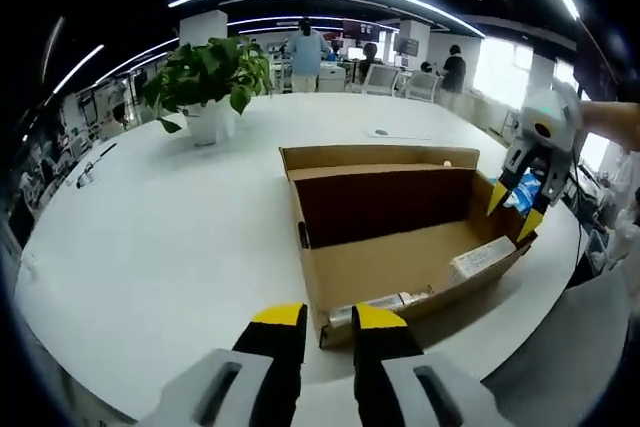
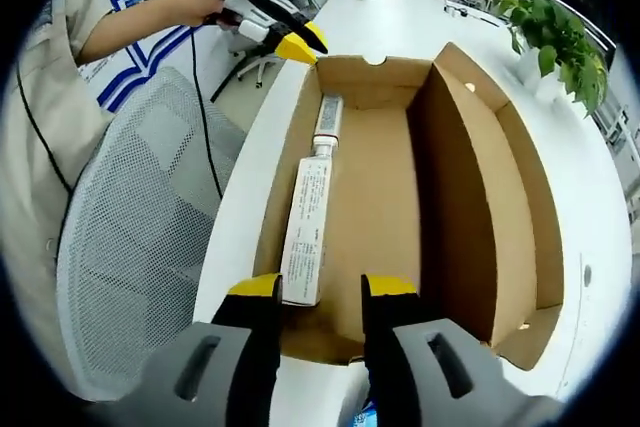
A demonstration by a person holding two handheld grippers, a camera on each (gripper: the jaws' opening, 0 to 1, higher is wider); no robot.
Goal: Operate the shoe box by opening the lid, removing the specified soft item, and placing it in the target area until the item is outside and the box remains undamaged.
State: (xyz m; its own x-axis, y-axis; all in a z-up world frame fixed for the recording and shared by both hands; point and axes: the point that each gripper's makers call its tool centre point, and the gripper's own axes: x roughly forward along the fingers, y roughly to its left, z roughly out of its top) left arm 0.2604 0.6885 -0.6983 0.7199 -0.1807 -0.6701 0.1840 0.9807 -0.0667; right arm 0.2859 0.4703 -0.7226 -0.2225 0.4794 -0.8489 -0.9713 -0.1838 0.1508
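The left gripper [image 1: 326, 332] had its yellow-tipped jaws standing apart with a narrow gap, holding nothing, just before the near wall of the shoe box [image 1: 400, 267]. The right gripper [image 2: 322, 297] also had its jaws apart and empty, at the opposite short wall. The box was plain brown cardboard, rectangular, with its lid [image 2: 490, 197] swung up and standing along one long side. Inside, along the other long wall, lay a long white carton [image 2: 308, 219] and a white tube [image 2: 327, 122], end to end; the rest of the floor was bare. Which item was the soft one I could not tell. The box sat near the edge of a smooth white table [image 1: 170, 237], beside a grey mesh chair [image 2: 140, 247]. A potted plant [image 1: 210, 82] stood well apart.
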